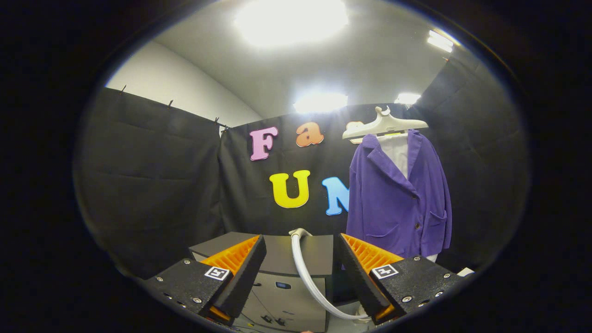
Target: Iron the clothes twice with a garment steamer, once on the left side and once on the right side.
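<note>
Purple button-front jacket (pixel 398 194) hung on a pale plastic hanger (pixel 384 126), far right beyond our fingers. We held the gripper (pixel 300 273) with fingers wide apart, gripping nothing; the steamer's white hose (pixel 309 277) ran between them over its grey box-shaped base (pixel 282 296). We judged ironing unstarted: next, grasp the steamer head.

The gripper (pixel 299 273) was held level, facing forward, with both fingers spread wide apart. The left finger (pixel 240 273) and the right finger (pixel 358 273) angled outward from their mounts, inner faces turned toward each other. Neither finger pressed on anything; the jaws stood fully parted, gripping nothing.
</note>
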Demonstrator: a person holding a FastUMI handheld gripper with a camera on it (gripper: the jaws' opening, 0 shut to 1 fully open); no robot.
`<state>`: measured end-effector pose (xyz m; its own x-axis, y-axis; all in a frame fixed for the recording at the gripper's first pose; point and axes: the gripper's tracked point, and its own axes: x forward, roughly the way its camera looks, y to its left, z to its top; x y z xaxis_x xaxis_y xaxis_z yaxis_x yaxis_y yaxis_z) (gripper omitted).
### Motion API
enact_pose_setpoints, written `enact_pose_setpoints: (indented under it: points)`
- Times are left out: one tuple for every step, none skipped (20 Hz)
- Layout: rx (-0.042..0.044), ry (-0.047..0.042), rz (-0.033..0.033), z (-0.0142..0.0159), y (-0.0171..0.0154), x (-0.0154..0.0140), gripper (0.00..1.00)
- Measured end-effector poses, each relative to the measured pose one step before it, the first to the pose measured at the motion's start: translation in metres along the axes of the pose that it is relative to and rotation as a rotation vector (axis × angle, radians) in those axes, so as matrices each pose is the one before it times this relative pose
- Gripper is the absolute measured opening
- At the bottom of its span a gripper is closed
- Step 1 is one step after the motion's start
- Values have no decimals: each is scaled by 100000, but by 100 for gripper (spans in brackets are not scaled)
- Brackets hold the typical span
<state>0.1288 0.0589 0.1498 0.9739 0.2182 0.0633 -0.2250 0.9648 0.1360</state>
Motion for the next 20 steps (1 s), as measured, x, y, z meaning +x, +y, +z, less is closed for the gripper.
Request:
enact_pose_setpoints:
  points:
    - [1788, -24, 1026, 810, 90, 1113, 95]
    - [1469, 466, 961, 676, -137, 1172, 95]
    - [1090, 463, 905, 718, 0, 1111, 94]
    - [567, 803, 908, 600, -42, 1129, 94]
    - [314, 714, 952, 638, 63, 1144, 94]
    - [-58, 919, 967, 512, 64, 1120, 94]
    - [-182, 1176, 915, 259, 105, 1114, 95]
    - [-202, 1432, 776, 283, 39, 1104, 95]
    - [-80, 1295, 862, 282, 29, 1122, 95]
    - [330, 1015, 973, 382, 151, 1047, 95]
    - [356, 823, 1152, 243, 107, 1115, 95]
    - [387, 903, 1235, 251, 158, 1118, 95]
    - [280, 1198, 851, 154, 69, 1265, 95]
    - [147, 1582, 162, -9, -188, 1336, 95]
    - [326, 1868, -104, -195, -336, 1427, 95]
    - [453, 1855, -106, -141, -227, 1429, 95]
    - [573, 2248, -58, -334, -143, 1473, 95]
    - [907, 2133, 302, -304, -28, 1252, 95]
    - [1319, 2124, 593, -267, -38, 1612, 95]
    - [1554, 1934, 284, -276, -114, 1489, 95]
